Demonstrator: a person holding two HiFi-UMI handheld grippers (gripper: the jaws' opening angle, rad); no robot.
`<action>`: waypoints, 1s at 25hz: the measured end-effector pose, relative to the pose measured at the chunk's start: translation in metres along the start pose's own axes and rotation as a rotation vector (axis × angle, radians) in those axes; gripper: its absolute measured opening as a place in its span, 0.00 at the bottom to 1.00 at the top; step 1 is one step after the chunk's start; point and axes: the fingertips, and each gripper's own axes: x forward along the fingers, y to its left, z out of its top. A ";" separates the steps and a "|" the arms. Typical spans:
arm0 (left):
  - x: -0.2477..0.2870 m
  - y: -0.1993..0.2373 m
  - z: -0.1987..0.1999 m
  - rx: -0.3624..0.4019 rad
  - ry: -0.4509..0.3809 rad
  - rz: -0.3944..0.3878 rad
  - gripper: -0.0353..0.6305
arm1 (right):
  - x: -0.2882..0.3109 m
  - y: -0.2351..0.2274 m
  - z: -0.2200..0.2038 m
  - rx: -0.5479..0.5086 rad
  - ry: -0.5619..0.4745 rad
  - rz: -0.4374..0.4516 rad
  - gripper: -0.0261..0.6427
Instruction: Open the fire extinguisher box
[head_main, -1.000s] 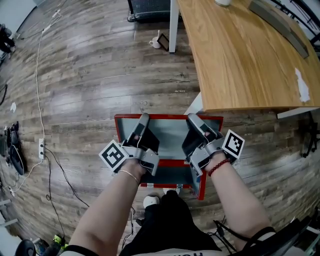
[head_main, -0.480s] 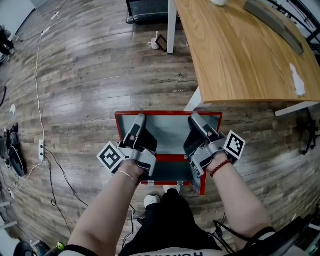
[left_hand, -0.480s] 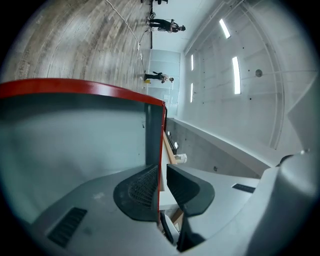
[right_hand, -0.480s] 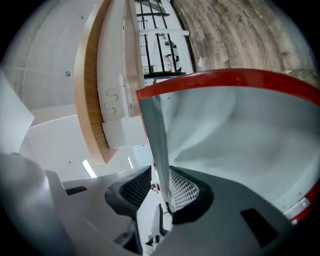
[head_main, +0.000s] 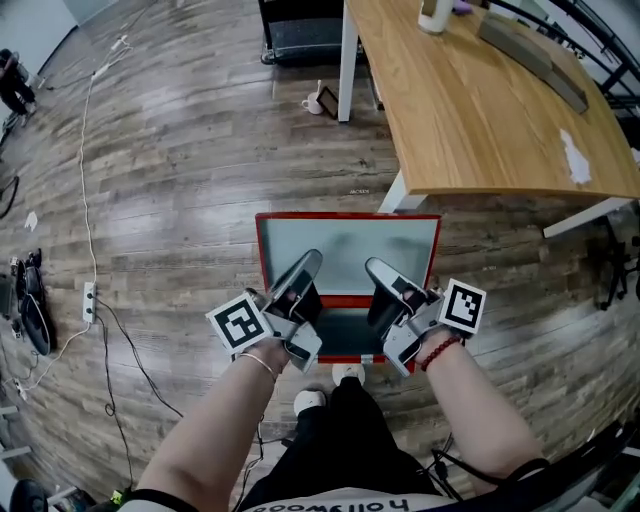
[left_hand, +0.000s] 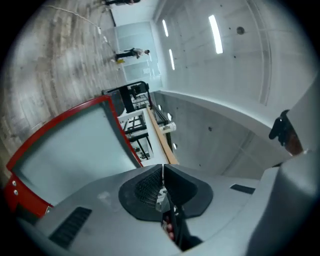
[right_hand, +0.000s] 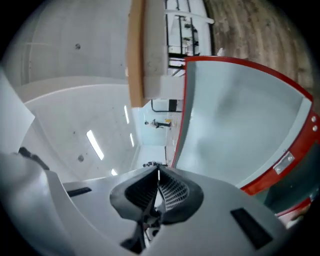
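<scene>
floor (head_main: 180, 180): wood planks | worktop (head_main: 480, 110): beyond the box | fire extinguisher box (head_main: 262, 260): on the floor by the worktop's leg; red-framed lid raised | left gripper (head_main: 308, 258): jaws just closing; clenched on nothing | right gripper (head_main: 375, 265): jaws just closing too; clenched, empty

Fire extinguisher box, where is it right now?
Head view, centre: the fire extinguisher box sits on the floor, beside the near edge of the wooden table.
</scene>
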 end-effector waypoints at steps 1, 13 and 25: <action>-0.003 -0.013 -0.005 0.043 0.042 -0.008 0.08 | -0.001 0.013 -0.012 -0.066 0.042 0.005 0.06; -0.127 -0.190 -0.054 0.430 0.250 -0.103 0.06 | -0.067 0.163 -0.143 -0.649 0.141 0.041 0.06; -0.241 -0.256 -0.104 0.861 0.398 -0.008 0.06 | -0.132 0.235 -0.254 -1.028 0.188 -0.044 0.06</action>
